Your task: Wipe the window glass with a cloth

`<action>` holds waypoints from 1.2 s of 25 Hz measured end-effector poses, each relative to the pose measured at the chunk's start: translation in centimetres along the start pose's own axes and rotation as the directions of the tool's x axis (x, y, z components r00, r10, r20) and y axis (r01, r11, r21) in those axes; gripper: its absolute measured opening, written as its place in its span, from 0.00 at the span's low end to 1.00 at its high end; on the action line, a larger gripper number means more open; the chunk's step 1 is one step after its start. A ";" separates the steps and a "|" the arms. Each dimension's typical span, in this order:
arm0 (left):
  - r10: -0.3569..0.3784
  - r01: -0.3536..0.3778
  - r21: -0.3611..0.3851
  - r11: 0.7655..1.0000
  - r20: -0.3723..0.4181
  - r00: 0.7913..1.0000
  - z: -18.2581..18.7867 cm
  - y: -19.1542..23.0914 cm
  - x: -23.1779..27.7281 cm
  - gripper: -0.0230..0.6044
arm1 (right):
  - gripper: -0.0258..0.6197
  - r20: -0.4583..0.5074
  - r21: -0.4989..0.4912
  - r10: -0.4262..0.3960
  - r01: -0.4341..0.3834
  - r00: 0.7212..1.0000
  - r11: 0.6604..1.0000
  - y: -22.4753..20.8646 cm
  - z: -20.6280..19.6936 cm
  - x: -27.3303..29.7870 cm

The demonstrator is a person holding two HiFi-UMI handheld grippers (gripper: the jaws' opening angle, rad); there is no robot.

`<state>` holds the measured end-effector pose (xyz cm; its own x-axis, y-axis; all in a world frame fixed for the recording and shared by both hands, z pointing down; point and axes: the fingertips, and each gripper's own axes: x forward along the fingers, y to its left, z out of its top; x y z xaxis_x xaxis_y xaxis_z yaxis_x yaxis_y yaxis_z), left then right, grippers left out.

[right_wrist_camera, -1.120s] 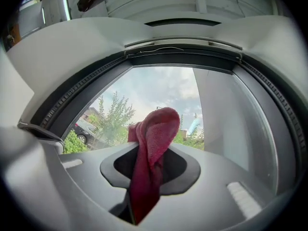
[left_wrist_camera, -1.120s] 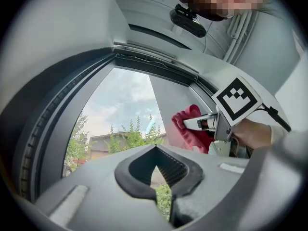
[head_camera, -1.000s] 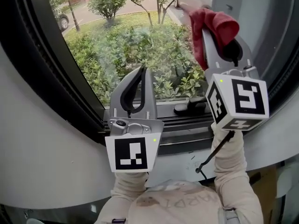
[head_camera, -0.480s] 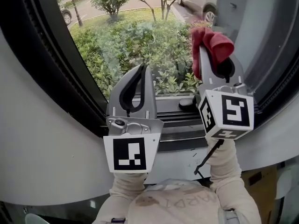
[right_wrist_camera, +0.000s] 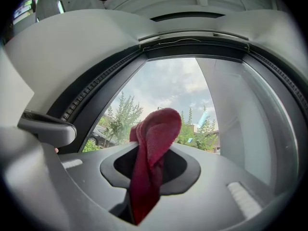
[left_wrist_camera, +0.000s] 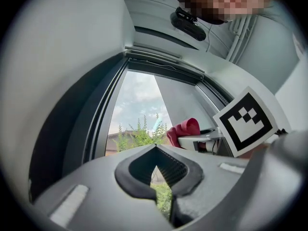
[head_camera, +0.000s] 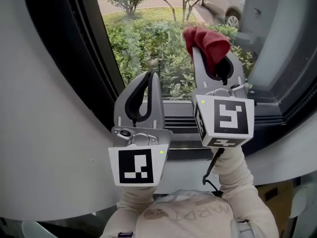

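red cloth (head_camera: 207,37) in upright r tongs (head_camera: 213,58)

Grey wall (head_camera: 49,133), dark frame (head_camera: 81,48) round window glass (head_camera: 143,14) — daylight, shrubs (head_camera: 163,68) outside.

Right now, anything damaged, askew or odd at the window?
Nothing stands out. The cloth is clamped in the right gripper, its top bunched above the jaws, up by the glass. The left gripper is shut and empty. The glass shows no crack or streak that I can make out.
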<state>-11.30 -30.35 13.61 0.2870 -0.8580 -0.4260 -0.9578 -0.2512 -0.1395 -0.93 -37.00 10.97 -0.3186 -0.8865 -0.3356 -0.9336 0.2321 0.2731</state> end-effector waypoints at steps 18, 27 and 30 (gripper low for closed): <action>0.033 -0.033 -0.027 0.999 -0.006 0.999 -0.7 3.5 -1.7 0.04 | 0.22 -0.005 -0.087 0.124 -0.124 0.992 0.988 8.6 -0.7 1.7; 0.027 -0.028 -0.036 0.999 -0.023 0.999 -1.8 2.2 -1.5 0.04 | 0.23 -0.001 -0.069 0.128 -0.128 0.992 0.989 6.9 -2.3 0.7; 0.018 -0.018 -0.038 0.999 -0.024 1.000 -1.8 1.1 -1.0 0.04 | 0.23 -0.005 -0.071 0.108 -0.108 0.994 0.992 5.0 -2.4 0.1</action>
<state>-12.64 -30.63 15.52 0.2698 -0.8729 -0.4066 -0.9628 -0.2520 -0.0978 -5.20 -36.89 14.49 -0.4169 -0.8582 -0.2993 -0.8794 0.2977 0.3715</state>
